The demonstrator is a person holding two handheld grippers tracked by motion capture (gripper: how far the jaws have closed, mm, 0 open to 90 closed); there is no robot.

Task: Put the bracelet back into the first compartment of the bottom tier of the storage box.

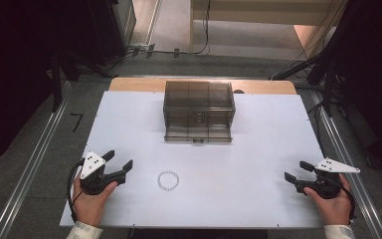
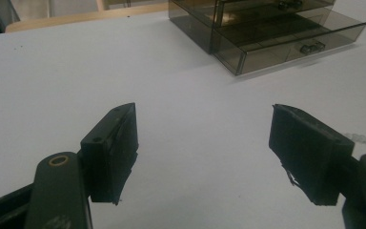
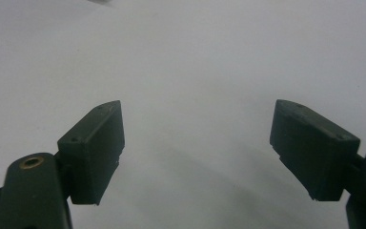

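left gripper [image 1: 121, 160] wide open and empty, resting at near left of white table [image 1: 258, 149]; bead bracelet [image 1: 168, 180] flat just to its right, far nearer than open right gripper [image 1: 296, 172]; smoked drawer box [image 1: 199, 110] beyond, bottom drawer pulled out

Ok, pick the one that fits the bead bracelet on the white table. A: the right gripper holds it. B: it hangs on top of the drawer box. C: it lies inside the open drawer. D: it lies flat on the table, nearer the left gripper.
D: the bracelet lies flat on the table, close to the left gripper and apart from its open jaws.
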